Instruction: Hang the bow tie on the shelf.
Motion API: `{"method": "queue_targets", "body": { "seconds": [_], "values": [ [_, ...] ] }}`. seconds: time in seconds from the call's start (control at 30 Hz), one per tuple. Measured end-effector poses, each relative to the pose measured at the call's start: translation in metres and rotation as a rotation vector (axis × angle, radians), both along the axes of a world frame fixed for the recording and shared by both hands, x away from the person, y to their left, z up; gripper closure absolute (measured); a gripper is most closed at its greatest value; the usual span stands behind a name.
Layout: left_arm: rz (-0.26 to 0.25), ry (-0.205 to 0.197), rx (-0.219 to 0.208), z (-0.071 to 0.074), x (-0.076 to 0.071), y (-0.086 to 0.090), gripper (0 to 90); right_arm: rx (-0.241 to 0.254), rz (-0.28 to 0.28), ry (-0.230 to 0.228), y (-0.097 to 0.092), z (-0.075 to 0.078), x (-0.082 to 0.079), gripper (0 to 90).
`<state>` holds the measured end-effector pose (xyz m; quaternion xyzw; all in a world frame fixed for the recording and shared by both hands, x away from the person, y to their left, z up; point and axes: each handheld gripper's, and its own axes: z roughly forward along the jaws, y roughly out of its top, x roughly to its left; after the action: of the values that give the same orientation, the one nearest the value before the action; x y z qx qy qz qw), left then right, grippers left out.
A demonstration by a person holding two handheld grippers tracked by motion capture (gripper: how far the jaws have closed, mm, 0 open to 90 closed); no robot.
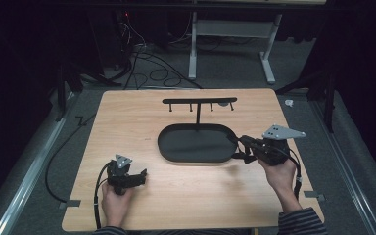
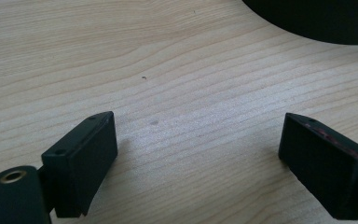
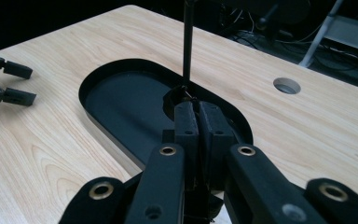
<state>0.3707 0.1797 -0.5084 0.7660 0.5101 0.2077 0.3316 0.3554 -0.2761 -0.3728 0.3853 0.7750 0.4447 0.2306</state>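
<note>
- Left gripper (image 1: pixel 139 175) held low at 7 o'clock on the tabletop (image 1: pixel 127 122), jaws spread wide over bare wood – nothing between them.
- Right gripper (image 1: pixel 239 140) at 3 o'clock, jaws pressed together at the rim of the tray (image 1: pixel 191 144); whether they pinch anything, I cannot tell.
- Tray: black, oval, matte, shallow-walled; a thin upright post carries a pegged crossbar (image 1: pixel 199 101).
- Tabletop: pale wood grain, round hole (image 3: pixel 286 85) near the right edge.
- Beyond, at 12 o'clock – dark room, grey carpet, cables (image 1: pixel 152 68), white frame legs (image 1: pixel 193 49).

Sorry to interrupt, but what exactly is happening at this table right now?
A person works two handheld grippers on a wooden table. The right gripper reaches over the right end of a black oval tray that carries an upright hook stand; its jaws are closed together, possibly pinching something small. The left gripper hangs open over bare wood.
</note>
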Motion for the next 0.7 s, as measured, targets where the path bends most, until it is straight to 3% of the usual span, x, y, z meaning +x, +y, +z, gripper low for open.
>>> {"method": "queue_targets", "body": {
  "seconds": [0.7],
  "values": [
    [0.000, 0.000, 0.000, 0.000, 0.000, 0.000, 11.9, 0.017, 0.066, 0.029, 0.023, 0.002, 0.023, 88.3]
  ]
}}
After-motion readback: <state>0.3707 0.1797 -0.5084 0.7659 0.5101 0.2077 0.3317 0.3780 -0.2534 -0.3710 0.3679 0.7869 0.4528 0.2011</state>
